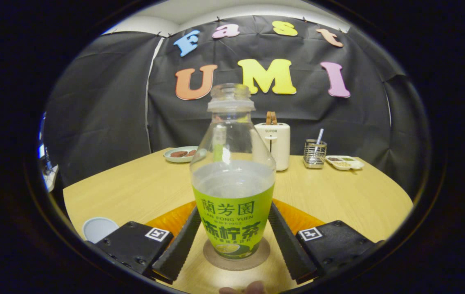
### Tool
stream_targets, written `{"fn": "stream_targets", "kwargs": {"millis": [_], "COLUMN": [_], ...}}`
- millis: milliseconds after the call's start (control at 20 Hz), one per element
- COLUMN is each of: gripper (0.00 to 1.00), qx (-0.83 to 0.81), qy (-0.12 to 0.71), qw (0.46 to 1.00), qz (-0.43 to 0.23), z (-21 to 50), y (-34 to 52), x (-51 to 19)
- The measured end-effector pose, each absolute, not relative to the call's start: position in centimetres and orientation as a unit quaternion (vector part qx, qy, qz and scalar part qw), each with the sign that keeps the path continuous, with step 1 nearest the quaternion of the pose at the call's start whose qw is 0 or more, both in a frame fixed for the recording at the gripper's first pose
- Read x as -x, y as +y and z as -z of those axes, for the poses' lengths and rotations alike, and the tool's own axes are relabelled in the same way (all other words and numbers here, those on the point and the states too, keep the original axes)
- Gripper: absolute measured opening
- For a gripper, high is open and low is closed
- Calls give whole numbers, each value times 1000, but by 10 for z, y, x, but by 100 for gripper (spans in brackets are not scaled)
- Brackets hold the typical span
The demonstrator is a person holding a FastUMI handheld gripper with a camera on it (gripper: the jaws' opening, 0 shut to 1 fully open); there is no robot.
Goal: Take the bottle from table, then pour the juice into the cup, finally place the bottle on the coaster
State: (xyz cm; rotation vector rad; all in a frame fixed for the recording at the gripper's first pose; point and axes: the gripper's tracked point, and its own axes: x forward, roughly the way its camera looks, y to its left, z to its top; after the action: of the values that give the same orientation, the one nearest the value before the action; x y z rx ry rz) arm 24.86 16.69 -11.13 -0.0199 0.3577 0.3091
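My tool (232, 245) has its fingers (181, 241) spread to either side of the bottle (232, 179), and the bottle blocks the lane straight ahead between them. It stands upright on a round coaster (216, 259), with a narrow gap at each finger. To the left of the fingers a white lid (99, 228) lies on the desk (134, 192); beyond it the wood is bare and passable. The right side is open too. Far back, a plate (181, 154), a white appliance (275, 145), a wire holder (314, 154) and a small tray (345, 162) line the rear edge.
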Motion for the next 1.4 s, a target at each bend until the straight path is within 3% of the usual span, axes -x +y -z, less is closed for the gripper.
{"fn": "stream_targets", "kwargs": {"millis": [400, 750, 1400], "gripper": [100, 100, 100], "qx": [8, -17, -14], "qy": [139, 81, 42], "qw": [984, 995, 999], "qz": [-109, -50, -8], "z": [74, 25, 35], "y": [148, 114, 87], "x": [-200, -109, 2]}}
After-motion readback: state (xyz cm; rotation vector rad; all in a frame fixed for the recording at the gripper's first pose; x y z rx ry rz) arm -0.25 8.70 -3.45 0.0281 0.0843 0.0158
